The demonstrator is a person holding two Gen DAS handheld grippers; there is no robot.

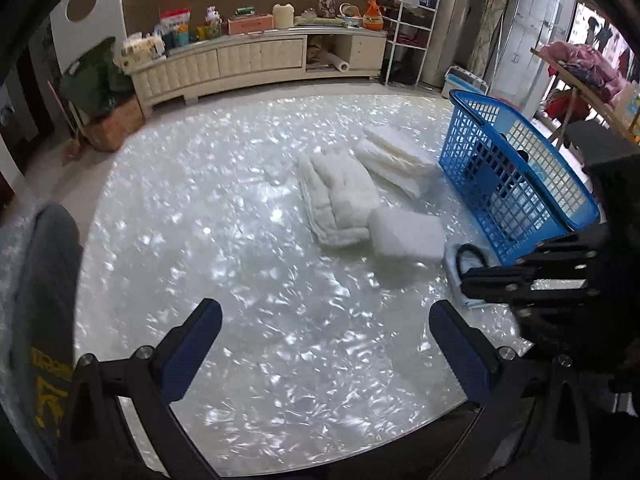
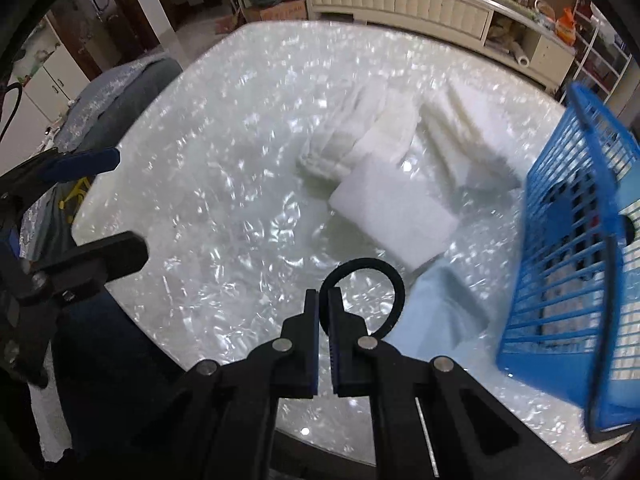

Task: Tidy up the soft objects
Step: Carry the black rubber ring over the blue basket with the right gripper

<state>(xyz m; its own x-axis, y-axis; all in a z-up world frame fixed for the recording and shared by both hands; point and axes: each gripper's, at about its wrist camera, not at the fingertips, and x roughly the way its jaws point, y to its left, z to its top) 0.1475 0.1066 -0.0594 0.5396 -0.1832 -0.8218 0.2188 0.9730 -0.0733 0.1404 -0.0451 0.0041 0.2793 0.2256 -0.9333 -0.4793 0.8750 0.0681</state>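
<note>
My right gripper (image 2: pixel 323 300) is shut on a black hair tie (image 2: pixel 374 268), whose loop sticks up above the fingertips; it also shows in the left wrist view (image 1: pixel 472 254). A blue plastic basket (image 2: pixel 576 264) stands to its right, also seen in the left wrist view (image 1: pixel 516 176). A white foam block (image 2: pixel 394 212) lies just ahead, with folded white cloths (image 2: pixel 360 140) and white pads (image 2: pixel 464 128) behind it. A pale blue pad (image 2: pixel 444 300) lies by the basket. My left gripper (image 1: pixel 326 344) is open and empty above the table near its front edge.
The round pearly glass table (image 1: pixel 240 240) carries everything. A grey-covered chair (image 1: pixel 44 272) stands at its left. A cream TV cabinet (image 1: pixel 256 60) with clutter runs along the far wall, and a white wire rack (image 1: pixel 408 32) stands at the back right.
</note>
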